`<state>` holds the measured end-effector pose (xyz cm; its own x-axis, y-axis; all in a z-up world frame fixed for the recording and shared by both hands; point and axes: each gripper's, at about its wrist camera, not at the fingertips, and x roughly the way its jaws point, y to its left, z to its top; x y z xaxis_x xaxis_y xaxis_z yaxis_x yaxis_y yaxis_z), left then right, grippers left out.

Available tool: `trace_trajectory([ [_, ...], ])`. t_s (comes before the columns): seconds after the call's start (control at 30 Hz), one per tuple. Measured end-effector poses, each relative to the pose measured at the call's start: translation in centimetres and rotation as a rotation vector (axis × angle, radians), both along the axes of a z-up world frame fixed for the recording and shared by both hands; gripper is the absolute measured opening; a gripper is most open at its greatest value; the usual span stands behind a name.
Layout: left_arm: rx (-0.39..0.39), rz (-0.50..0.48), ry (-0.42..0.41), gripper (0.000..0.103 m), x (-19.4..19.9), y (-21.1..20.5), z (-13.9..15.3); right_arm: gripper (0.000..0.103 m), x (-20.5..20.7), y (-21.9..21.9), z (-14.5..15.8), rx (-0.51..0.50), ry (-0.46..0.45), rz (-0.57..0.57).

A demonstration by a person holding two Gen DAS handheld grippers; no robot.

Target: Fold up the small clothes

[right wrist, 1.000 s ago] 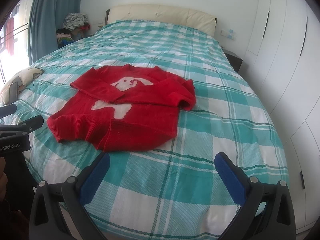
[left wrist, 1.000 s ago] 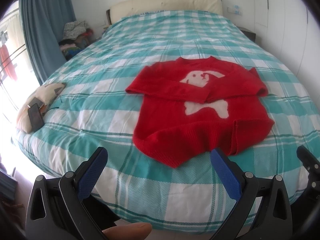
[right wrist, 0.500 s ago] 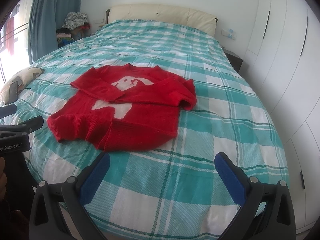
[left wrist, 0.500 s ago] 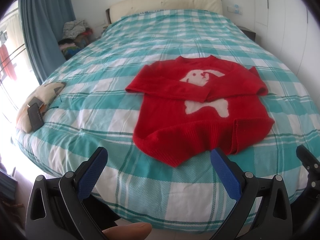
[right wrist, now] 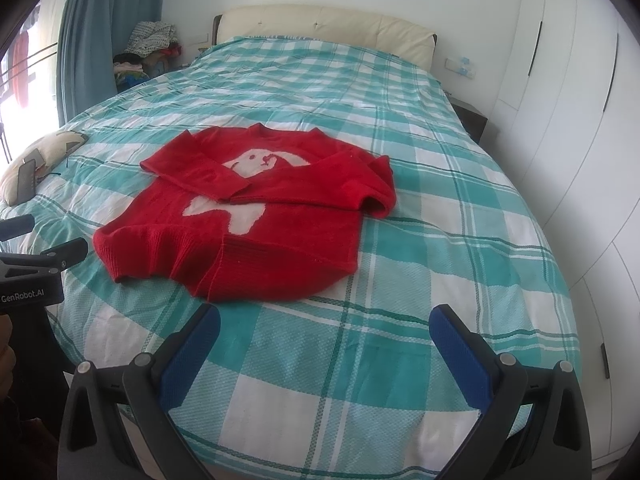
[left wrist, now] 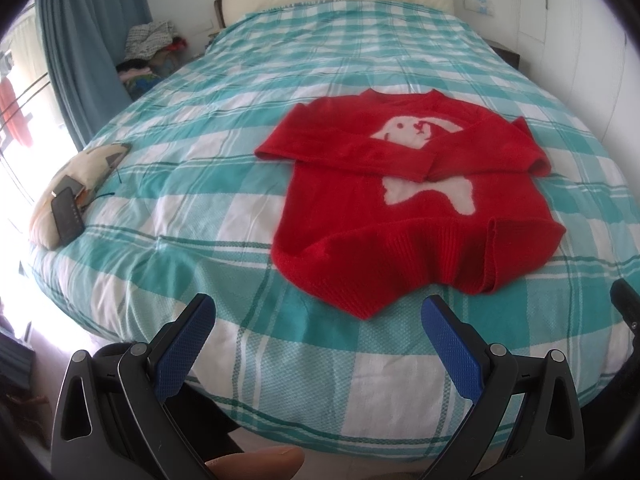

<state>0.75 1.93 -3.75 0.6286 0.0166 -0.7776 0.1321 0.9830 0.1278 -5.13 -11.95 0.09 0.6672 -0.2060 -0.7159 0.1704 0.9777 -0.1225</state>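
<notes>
This is a bedroom in a home: ahead of the tool spreads a large bed (right wrist: 400,360) under a teal and white checked cover, with a padded cream headboard (right wrist: 324,28) against the far wall. Far off to the left hang blue curtains (right wrist: 100,28) by a bright window, with a heap of clothes (right wrist: 150,46) beside them. To the right stand tall white wardrobe doors (right wrist: 568,92), and a small cushion (left wrist: 68,188) lies at the bed's left edge.
</notes>
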Motion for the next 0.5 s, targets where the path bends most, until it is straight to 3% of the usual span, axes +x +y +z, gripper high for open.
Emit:
trace_trajectory([
  [0.27, -0.08, 0.017, 0.141, 0.103, 1.6, 1.5, -5.3, 0.103, 1.2, -0.8, -2.7, 0.031, 0.044, -0.016],
  [0.5, -0.067, 0.026, 0.161, 0.103, 2.5, 1.6, -9.2, 0.103, 3.1, 0.4, -4.5, 0.067, 0.061, 0.032],
])
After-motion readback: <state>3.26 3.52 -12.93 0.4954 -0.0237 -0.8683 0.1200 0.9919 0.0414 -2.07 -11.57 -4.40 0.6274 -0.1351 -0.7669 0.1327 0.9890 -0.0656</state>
